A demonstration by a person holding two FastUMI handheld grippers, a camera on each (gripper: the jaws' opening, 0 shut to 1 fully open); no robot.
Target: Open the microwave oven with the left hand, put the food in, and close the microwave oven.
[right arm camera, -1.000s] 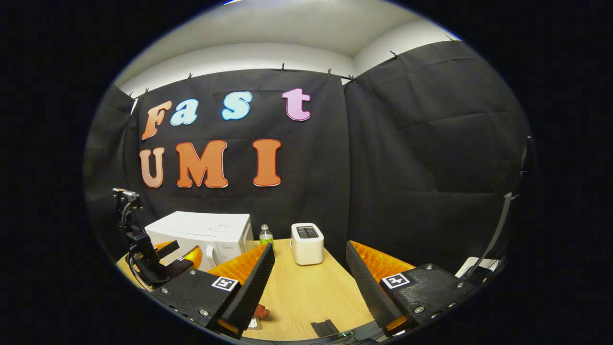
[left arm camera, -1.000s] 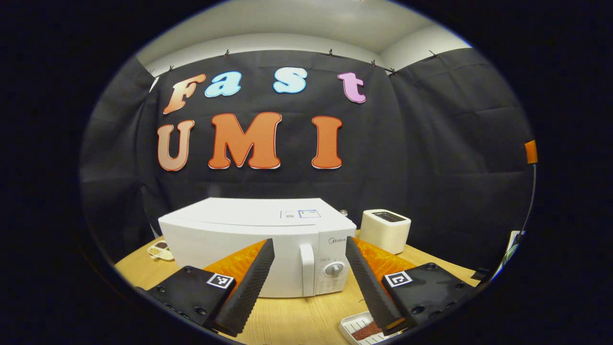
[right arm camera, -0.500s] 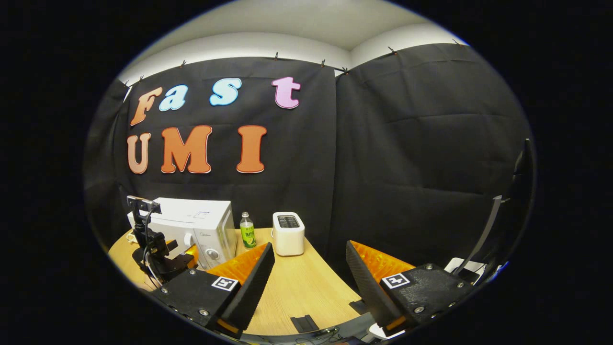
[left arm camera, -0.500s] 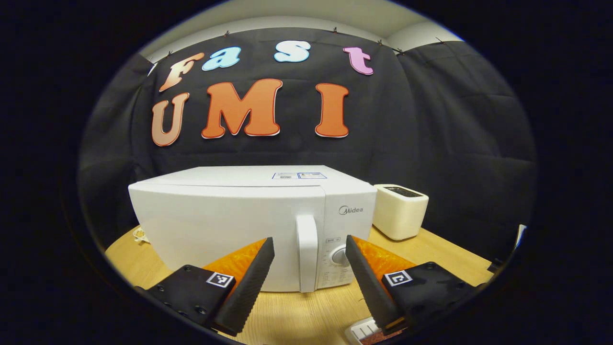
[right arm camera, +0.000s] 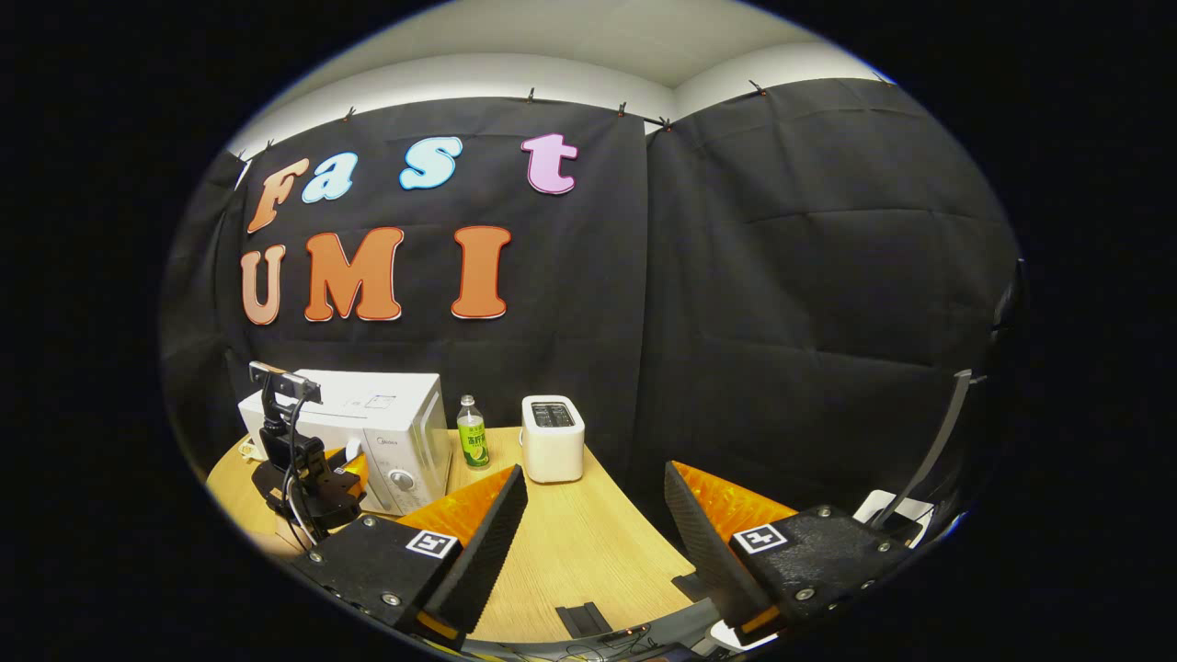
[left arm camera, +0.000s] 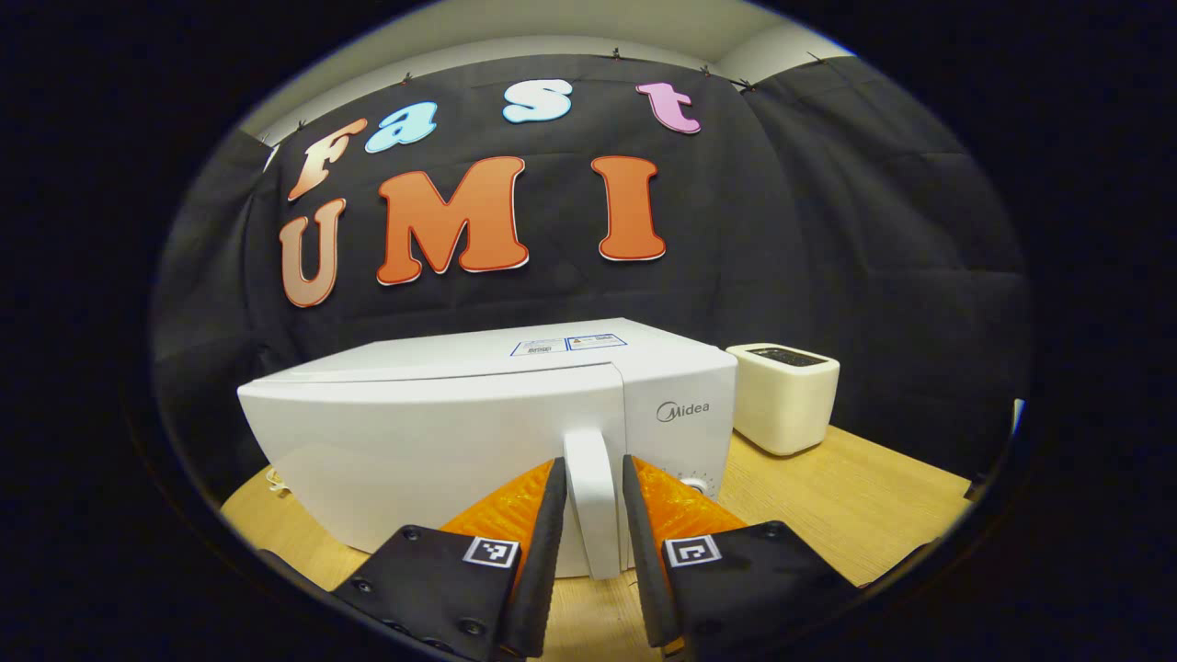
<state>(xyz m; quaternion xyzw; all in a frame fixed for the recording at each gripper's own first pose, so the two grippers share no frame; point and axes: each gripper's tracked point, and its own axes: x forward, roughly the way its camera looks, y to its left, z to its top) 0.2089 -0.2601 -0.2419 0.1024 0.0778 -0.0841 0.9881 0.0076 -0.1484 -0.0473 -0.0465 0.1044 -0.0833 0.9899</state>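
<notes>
The white microwave oven (left arm camera: 478, 432) sits on the wooden table (left arm camera: 828, 487) against the black cloth wall, its door shut, and its upright door handle (left arm camera: 593, 501) stands between the fingers of the left gripper (left arm camera: 593, 552) — both fingers drawn in close against the handle's sides, gripping it. Just to the microwave's right is a cream toaster (left arm camera: 784, 397), and the right gripper view shows a green-labelled bottle (right arm camera: 472, 445) between the two. The right gripper (right arm camera: 593, 542) hangs well apart from the oven over the table's near edge — fingers spread wide, holding nothing.

white microwave (left arm camera: 441, 432), cream toaster (left arm camera: 784, 397), light wood-grain table (left arm camera: 846, 496).
</notes>
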